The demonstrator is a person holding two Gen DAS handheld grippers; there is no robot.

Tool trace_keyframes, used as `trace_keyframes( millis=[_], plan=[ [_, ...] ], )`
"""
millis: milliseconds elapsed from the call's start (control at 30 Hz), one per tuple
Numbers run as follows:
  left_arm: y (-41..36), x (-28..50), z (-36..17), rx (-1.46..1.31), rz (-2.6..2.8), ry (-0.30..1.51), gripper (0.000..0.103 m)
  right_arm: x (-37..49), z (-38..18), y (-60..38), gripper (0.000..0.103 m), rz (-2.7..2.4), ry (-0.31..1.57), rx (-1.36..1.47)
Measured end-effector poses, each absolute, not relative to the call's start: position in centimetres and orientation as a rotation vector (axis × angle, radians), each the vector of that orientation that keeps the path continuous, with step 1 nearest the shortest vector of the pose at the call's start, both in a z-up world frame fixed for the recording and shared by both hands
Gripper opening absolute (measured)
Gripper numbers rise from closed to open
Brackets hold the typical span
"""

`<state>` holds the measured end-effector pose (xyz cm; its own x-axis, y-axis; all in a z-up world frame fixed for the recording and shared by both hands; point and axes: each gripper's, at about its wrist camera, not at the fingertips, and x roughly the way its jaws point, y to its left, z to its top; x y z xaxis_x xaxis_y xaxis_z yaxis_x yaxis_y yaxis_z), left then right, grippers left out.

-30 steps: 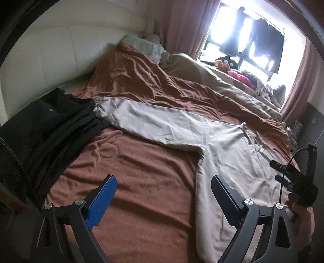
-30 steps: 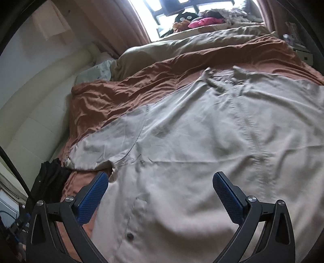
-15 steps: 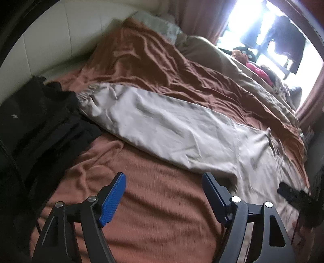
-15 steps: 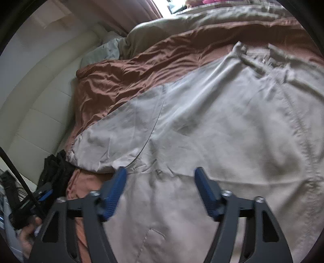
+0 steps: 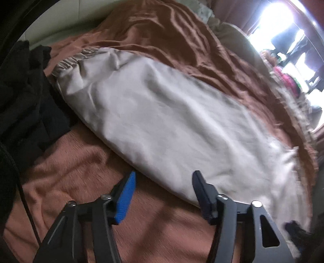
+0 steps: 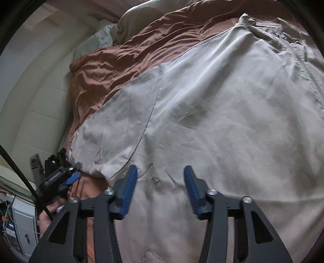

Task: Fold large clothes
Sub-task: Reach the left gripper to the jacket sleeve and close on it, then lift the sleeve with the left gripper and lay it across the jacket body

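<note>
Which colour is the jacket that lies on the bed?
Light beige jacket; the right wrist view shows it best.

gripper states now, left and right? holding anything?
Left gripper: open, jaws just been closing, nothing between them; beige jacket sleeve just ahead.
Right gripper: open, closing over the jacket, not gripping.

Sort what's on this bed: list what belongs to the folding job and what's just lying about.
Belongs to the job:
- beige jacket, spread flat
- its sleeve
- left gripper, open
- right gripper, open

Just lying about:
- black clothes
- brown blanket
- beige duvet
- pillow
</note>
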<state>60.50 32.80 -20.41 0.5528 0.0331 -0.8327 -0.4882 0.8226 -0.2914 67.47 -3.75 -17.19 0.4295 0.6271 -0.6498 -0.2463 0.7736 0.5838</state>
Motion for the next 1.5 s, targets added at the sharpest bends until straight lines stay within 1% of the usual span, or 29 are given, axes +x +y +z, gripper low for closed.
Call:
trace_keyframes(
  millis=[67, 100, 133, 167, 233, 333, 500, 600, 733, 867, 967, 1000, 1067, 1100, 1133, 1300, 1500],
  plan=[
    [32.9, 60.7, -20.7, -0.523, 0.348, 0.920, 0.048, 67.7, -17.1, -3.4, 0.035, 0.597, 0.983, 0.455],
    [32.9, 60.8, -20.6, -0.508, 0.356, 0.912, 0.043, 67.8, -17.3, -3.3, 0.030, 0.611, 0.985, 0.464],
    [32.9, 61.0, -20.5, -0.482, 0.381, 0.913, 0.026, 67.9, -17.3, -3.1, 0.027, 0.627, 0.987, 0.477],
    [33.2, 61.1, -20.4, -0.482, 0.387, 0.911, 0.014, 68.0, -17.5, -2.8, 0.025, 0.640, 0.989, 0.484],
    [33.7, 61.1, -20.0, -0.505, 0.378, 0.897, 0.007, 68.3, -17.7, -1.7, 0.020, 0.685, 0.995, 0.493],
    [33.6, 60.9, -18.2, -0.480, 0.350, 0.855, 0.005, 68.9, -18.6, -0.3, 0.015, 0.753, 1.012, 0.510],
    [32.9, 60.8, -13.8, -0.443, 0.285, 0.782, 0.004, 70.0, -20.7, 3.1, 0.009, 0.801, 1.068, 0.508],
    [32.0, 61.4, -11.5, -0.425, 0.247, 0.753, 0.004, 70.8, -22.7, 4.5, 0.009, 0.796, 1.118, 0.515],
    [30.1, 62.0, -8.9, -0.402, 0.183, 0.728, 0.003, 72.2, -24.1, 4.9, 0.008, 0.793, 1.130, 0.549],
    [28.0, 61.9, -6.6, -0.392, 0.122, 0.696, 0.003, 72.8, -23.6, 4.1, 0.009, 0.799, 1.137, 0.596],
    [26.4, 61.5, -4.9, -0.384, 0.074, 0.678, 0.003, 72.1, -21.8, 2.5, 0.009, 0.800, 1.072, 0.611],
    [25.7, 61.4, -4.3, -0.378, 0.055, 0.674, 0.003, 71.4, -21.2, 1.9, 0.011, 0.801, 1.056, 0.613],
    [24.5, 61.2, -3.5, -0.370, 0.020, 0.669, 0.003, 70.8, -19.9, 0.4, 0.030, 0.783, 1.020, 0.608],
    [23.7, 61.1, -3.0, -0.367, -0.007, 0.666, 0.003, 70.3, -19.4, -0.5, 0.055, 0.775, 0.999, 0.615],
    [23.0, 61.1, -2.6, -0.363, -0.034, 0.665, 0.003, 69.5, -18.9, -1.4, 0.071, 0.768, 0.981, 0.627],
    [18.2, 60.6, -1.1, -0.283, -0.180, 0.659, 0.003, 66.3, -17.7, -6.9, 0.071, 0.711, 0.929, 0.698],
    [12.4, 59.4, -0.7, -0.188, -0.319, 0.678, 0.003, 61.7, -17.3, -13.1, 0.071, 0.563, 0.874, 0.715]
  ],
)
